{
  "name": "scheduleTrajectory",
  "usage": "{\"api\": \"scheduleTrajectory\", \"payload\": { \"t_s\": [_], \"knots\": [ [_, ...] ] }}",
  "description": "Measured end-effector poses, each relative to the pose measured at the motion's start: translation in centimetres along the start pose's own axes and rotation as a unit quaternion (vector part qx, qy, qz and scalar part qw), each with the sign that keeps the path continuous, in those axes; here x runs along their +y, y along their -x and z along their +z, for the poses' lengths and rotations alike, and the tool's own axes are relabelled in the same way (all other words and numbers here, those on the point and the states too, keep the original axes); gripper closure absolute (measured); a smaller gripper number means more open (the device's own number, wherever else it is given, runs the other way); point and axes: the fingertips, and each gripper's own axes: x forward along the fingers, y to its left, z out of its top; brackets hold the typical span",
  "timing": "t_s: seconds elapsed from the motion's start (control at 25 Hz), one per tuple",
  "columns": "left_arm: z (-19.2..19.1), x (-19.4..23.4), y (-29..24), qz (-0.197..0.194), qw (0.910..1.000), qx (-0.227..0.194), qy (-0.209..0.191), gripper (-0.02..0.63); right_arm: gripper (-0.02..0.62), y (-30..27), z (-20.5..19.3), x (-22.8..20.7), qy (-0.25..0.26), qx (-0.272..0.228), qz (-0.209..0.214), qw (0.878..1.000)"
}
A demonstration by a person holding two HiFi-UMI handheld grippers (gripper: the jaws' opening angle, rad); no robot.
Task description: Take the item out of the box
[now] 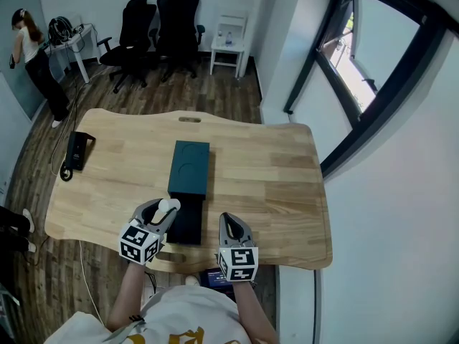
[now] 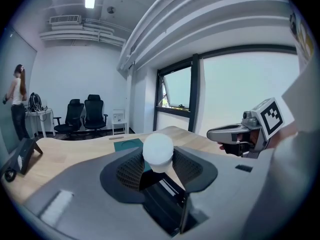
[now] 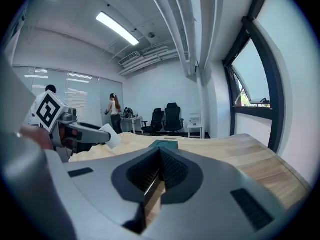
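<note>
Left claw (image 1: 163, 212) is clamped on white item (image 2: 158, 150) — held just above box (image 1: 188, 224) at its 9 o'clock edge, near table (image 1: 272, 185) front. Right claw (image 3: 160, 166), at 3 o'clock of box, is shut, empty. Item is judged light, stiff, smooth — prob. slippery; grip is best taken below rounded top. Rounded end is seen uppermost, long axis approx. upright.
</note>
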Motion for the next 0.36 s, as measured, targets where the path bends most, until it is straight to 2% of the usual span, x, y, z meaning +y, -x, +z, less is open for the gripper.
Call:
{"api": "scheduleTrajectory", "payload": {
  "t_s": [0.36],
  "knots": [
    [-0.30,0.49,-0.60,-0.002,1.0000,0.005,0.003,0.428,0.589,-0.71,-0.70,-0.29,-0.009,0.011,0.004,1.000]
  ]
}}
